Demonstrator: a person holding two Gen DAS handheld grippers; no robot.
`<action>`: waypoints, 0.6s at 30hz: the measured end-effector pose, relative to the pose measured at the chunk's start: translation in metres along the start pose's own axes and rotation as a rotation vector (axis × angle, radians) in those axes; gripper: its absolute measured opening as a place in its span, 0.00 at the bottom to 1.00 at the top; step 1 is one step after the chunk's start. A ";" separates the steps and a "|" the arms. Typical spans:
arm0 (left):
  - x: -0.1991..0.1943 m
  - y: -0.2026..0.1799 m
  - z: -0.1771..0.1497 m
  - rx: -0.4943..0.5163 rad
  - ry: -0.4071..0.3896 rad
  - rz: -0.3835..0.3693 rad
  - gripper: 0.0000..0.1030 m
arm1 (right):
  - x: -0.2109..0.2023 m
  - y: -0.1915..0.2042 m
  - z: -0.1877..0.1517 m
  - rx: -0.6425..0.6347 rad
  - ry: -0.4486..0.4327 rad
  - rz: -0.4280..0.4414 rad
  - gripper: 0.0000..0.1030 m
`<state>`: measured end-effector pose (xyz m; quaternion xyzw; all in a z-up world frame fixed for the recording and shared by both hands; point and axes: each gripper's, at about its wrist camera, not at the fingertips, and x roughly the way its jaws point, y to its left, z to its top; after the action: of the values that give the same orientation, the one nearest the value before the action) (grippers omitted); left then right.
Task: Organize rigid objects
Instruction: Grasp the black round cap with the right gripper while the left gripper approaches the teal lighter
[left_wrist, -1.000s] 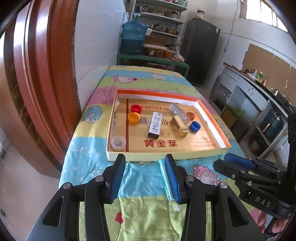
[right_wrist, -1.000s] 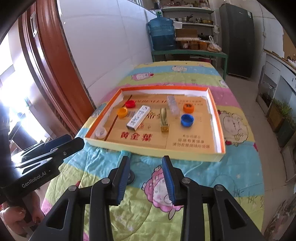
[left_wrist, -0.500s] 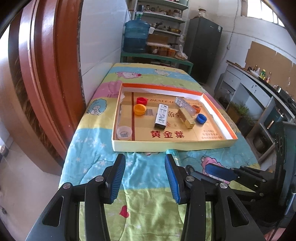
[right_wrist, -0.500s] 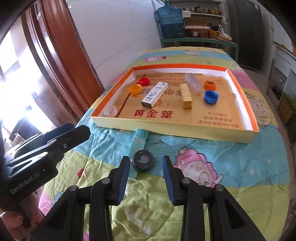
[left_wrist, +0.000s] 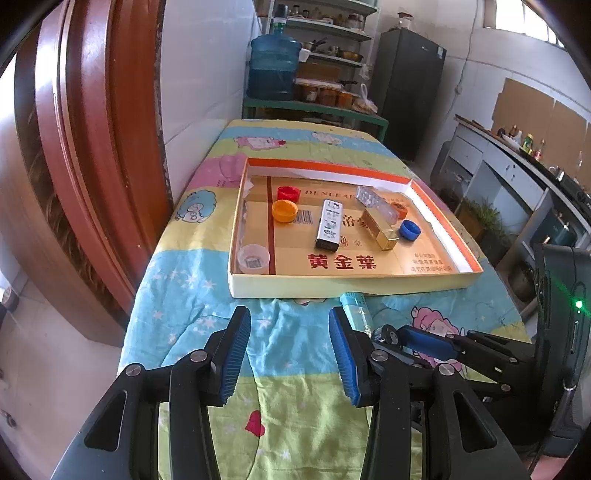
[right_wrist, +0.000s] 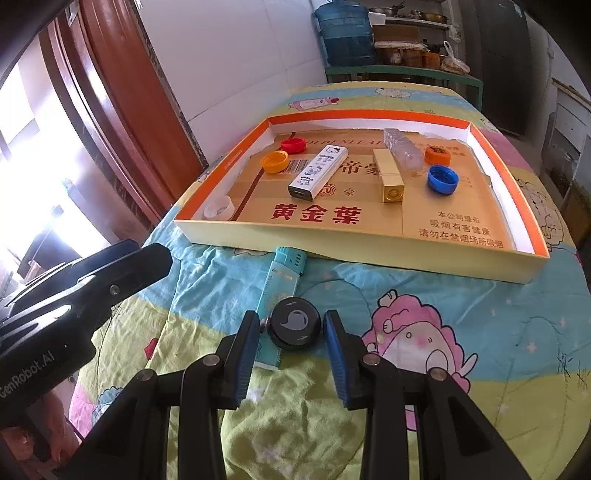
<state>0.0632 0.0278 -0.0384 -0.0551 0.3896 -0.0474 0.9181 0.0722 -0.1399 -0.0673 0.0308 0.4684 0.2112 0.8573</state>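
A black round lid (right_wrist: 294, 328) lies on the cartoon quilt, resting on the near end of a flat teal box (right_wrist: 282, 286). My right gripper (right_wrist: 291, 326) is low over it, open, one pad on each side of the lid with a thin gap on both. My left gripper (left_wrist: 290, 328) hovers open over the quilt with nothing between its fingers. It stands just left of the teal box (left_wrist: 355, 310). The orange-rimmed cardboard tray (right_wrist: 354, 245) beyond holds a white box (right_wrist: 318, 171), a gold box (right_wrist: 389, 177), a clear bottle (right_wrist: 402, 149) and several caps.
A small clear cup (left_wrist: 253, 258) sits in the tray's near-left corner. A red-brown door frame (left_wrist: 92, 147) and a white wall run along the left of the table. A water jug (left_wrist: 275, 70), shelves and a dark fridge stand behind it, a counter to the right.
My right gripper has come down and forward onto the black lid, which now sits between its fingers. The left gripper has drawn back slightly from the tray, jaws unchanged.
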 end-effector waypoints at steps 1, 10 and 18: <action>0.001 0.000 0.000 0.000 0.002 0.001 0.44 | 0.001 0.000 0.000 0.001 0.002 0.006 0.35; 0.007 -0.003 -0.001 0.007 0.015 -0.004 0.44 | 0.000 0.001 0.001 -0.020 0.001 0.005 0.30; 0.012 -0.013 -0.001 0.024 0.029 -0.014 0.44 | -0.016 -0.010 -0.003 -0.003 -0.040 -0.028 0.30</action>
<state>0.0705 0.0129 -0.0460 -0.0461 0.4021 -0.0591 0.9125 0.0657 -0.1558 -0.0583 0.0271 0.4512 0.1992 0.8695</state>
